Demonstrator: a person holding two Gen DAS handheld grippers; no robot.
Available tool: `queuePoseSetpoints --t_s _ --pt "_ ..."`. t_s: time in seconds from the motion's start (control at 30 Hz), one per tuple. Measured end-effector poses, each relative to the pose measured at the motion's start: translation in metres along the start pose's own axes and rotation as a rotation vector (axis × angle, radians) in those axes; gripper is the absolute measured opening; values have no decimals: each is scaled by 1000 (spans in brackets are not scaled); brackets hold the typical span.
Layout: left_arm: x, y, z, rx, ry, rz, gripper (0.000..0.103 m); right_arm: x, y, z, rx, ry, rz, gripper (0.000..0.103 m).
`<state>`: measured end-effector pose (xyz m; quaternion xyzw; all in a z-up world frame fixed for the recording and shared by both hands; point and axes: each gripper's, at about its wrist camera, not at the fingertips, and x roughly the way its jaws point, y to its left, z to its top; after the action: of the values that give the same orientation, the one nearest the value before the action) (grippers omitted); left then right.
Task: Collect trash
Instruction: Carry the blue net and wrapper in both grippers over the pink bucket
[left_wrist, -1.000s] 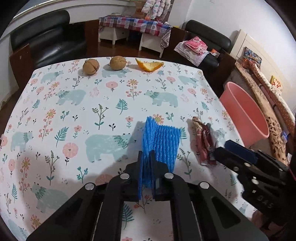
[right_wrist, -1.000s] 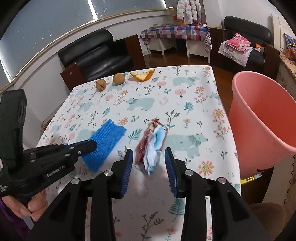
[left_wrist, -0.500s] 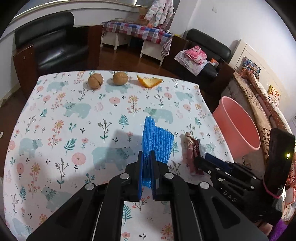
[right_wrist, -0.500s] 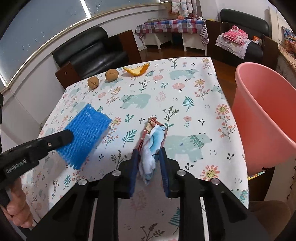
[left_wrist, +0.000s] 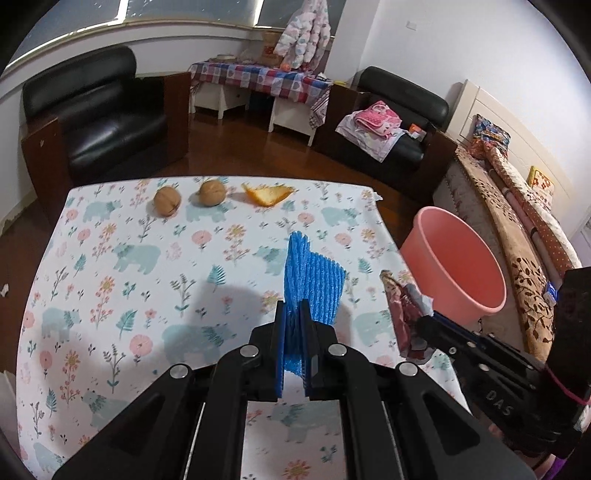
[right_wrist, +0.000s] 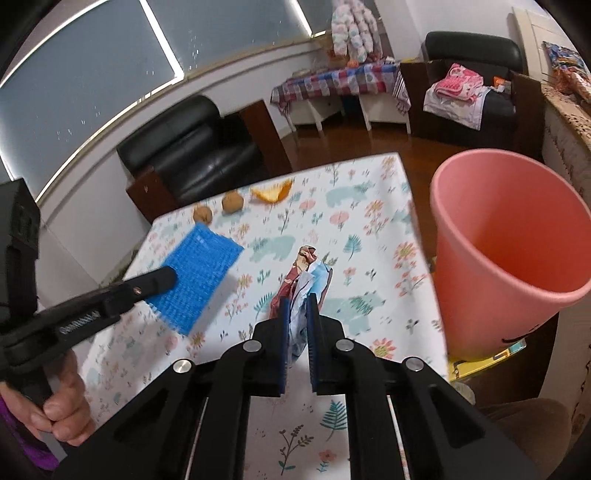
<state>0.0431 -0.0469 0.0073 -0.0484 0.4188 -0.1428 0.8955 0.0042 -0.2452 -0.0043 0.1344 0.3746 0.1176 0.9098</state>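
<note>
Left tool (left_wrist: 291, 321): jaws closed on the blue foam net (left_wrist: 312, 280), gripping it at its near edge. The net stands edge-up in the left wrist view and is held clear above the table (left_wrist: 110, 258); from the right wrist view the same net (right_wrist: 199, 273) shows as a flat ribbed sheet projecting from the left tool (right_wrist: 162, 277).

Right tool (right_wrist: 296, 317): jaws closed on the crumpled wrapper (right_wrist: 306, 280), a wad of red-brown, white and pale blue film. The wrapper pokes out forward between the blue pads (right_wrist: 283, 325). In the left wrist view the wrapper (left_wrist: 404, 314) sits at the tip of the right tool (left_wrist: 428, 323), near the table's right edge; whether its lower end touches the cloth cannot be told.

Pink bin (right_wrist: 513, 251): upright off the right side of the table, mouth open, just beside the wrapper.

On the far edge of the table: two walnuts (left_wrist: 167, 200) (left_wrist: 212, 192) side by side, and an orange peel (left_wrist: 267, 194) to their right, all apart from both tools.

Person's hand (right_wrist: 59, 398) grips the left tool's handle.
</note>
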Motion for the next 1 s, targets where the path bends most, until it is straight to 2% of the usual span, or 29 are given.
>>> queuePoseSetpoints --t_s 0.27,0.47,0.7,1.0 --pt "-1 -46 16 72 -26 -29 6 -34 -28 15 45 -101 -46 9" --pt "6 -88 33 126 -36 -63 6 -60 -73 27 122 -168 -131 9" --pt "24 -137 49 177 -42 -89 6 -71 -115 29 185 -186 -187 9" --pt "48 -184 61 232 -34 -108 6 -68 -145 30 224 -180 -210 9"
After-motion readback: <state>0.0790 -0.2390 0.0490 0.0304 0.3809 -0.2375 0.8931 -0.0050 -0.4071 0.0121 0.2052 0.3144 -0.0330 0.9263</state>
